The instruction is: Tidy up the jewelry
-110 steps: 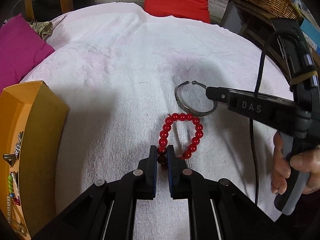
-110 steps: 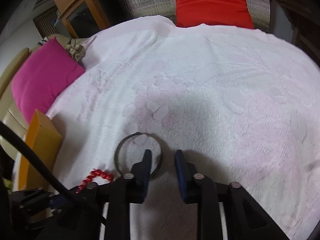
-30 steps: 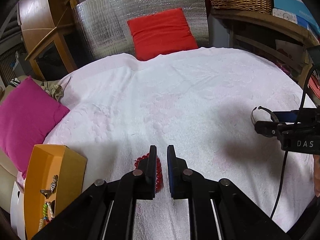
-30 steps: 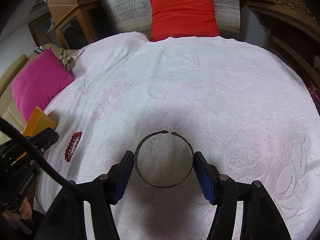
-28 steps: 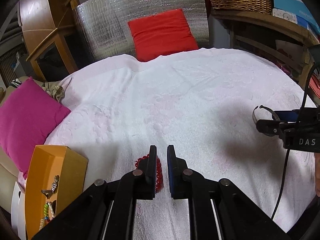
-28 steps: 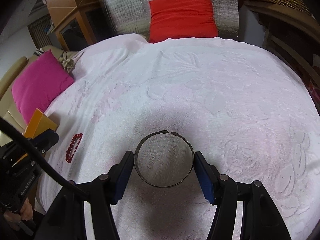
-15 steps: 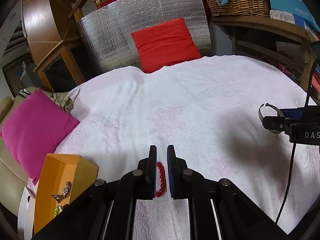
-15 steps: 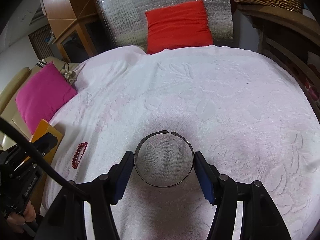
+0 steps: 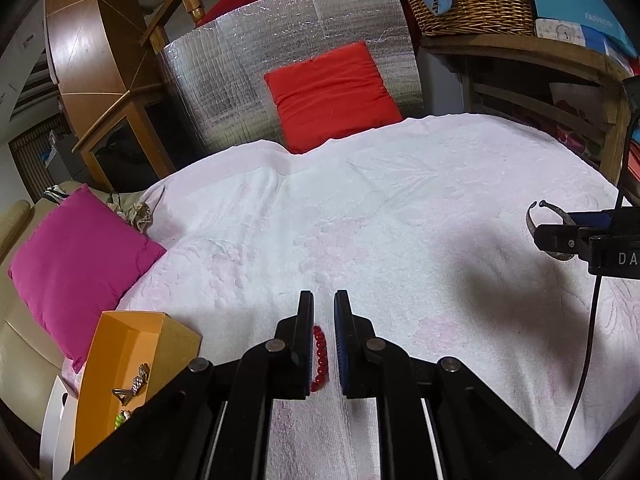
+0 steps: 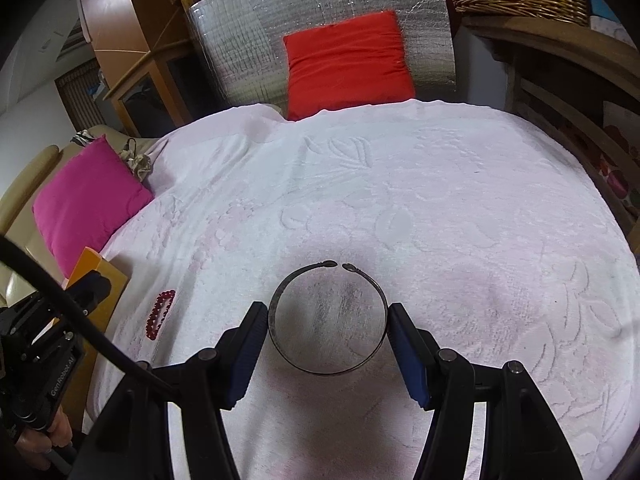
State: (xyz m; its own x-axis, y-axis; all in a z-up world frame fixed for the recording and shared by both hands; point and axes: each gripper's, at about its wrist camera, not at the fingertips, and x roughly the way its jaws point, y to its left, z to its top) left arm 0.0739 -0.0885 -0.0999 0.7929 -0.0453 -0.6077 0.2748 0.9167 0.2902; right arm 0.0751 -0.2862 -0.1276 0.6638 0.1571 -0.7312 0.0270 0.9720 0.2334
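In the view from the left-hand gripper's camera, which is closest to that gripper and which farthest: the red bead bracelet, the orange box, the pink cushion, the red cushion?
From the left gripper:
1. Red bead bracelet: hanging between its fingers, in its grip.
2. Orange box: just to the left, at the edge of the white cloth.
3. Pink cushion: farther left, beyond the box.
4. Red cushion: straight ahead, past the cloth's far edge.

white embossed cover point(image 9: 400, 208) spread over the table | red cushion point(image 9: 332, 94) at its far edge, leaning on silver foil panel point(image 9: 280, 52) | magenta cushion point(image 9: 76, 264) on beige seat, left | wicker basket point(image 9: 472, 4) and blue box point(image 9: 580, 10) on wooden shelf, far right
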